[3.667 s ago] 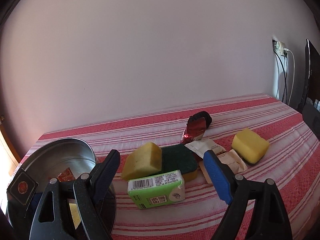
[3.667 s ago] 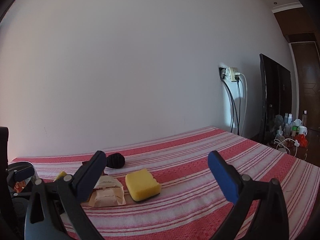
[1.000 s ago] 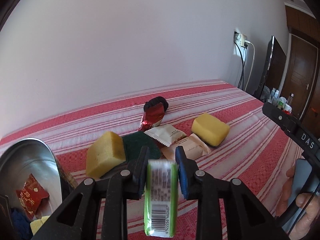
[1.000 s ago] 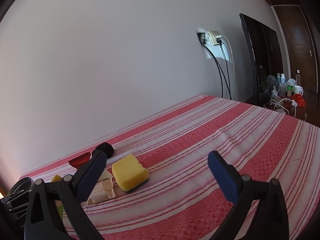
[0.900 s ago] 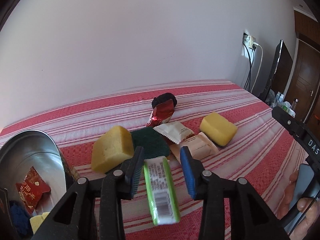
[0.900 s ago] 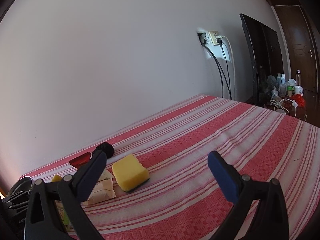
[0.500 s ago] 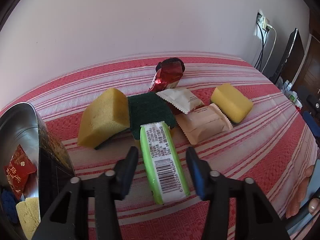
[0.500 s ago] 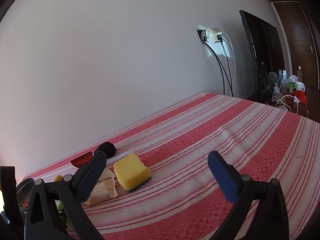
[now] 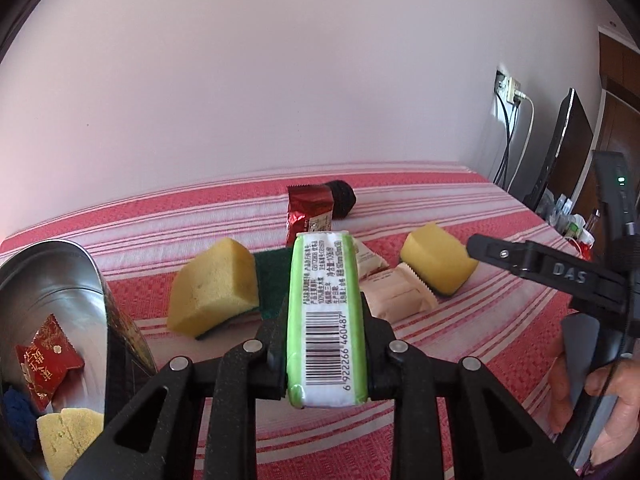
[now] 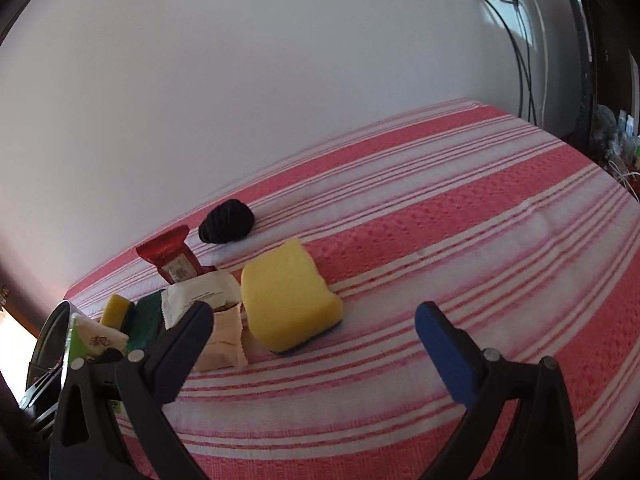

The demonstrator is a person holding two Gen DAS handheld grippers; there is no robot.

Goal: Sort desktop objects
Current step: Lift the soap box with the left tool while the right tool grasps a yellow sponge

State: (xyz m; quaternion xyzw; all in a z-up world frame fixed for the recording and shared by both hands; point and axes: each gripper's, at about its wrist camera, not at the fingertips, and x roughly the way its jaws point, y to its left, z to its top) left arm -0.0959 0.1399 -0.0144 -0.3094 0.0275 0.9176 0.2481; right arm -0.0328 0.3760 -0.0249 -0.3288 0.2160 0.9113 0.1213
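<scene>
My left gripper [image 9: 323, 320] has its jaws closing, and the pads press both sides of a green-and-white tissue pack [image 9: 325, 272] with its barcode facing up. Behind the pack lie a yellow sponge [image 9: 212, 284], a green scouring pad [image 9: 272, 280], a red wrapper [image 9: 308, 212], a black ball [image 9: 342, 198], a white packet [image 9: 368, 258], a beige packet [image 9: 400, 296] and a second yellow sponge [image 9: 438, 260]. My right gripper [image 10: 312, 316] is open and holds nothing, just short of that second sponge [image 10: 288, 300]. The pack [image 10: 98, 340] shows at the far left.
A round metal tin [image 9: 52, 264] stands at the left with a red packet [image 9: 46, 360] and sponge pieces inside. A person's hand [image 9: 580, 392] holds the other tool at the right. The striped red cloth [image 10: 460, 240] ends near a dark screen and wall cables [image 10: 524, 48].
The pack lay on the cloth between my open left jaws; now they are shut on it and it is raised. My right gripper has tipped down toward the yellow sponge.
</scene>
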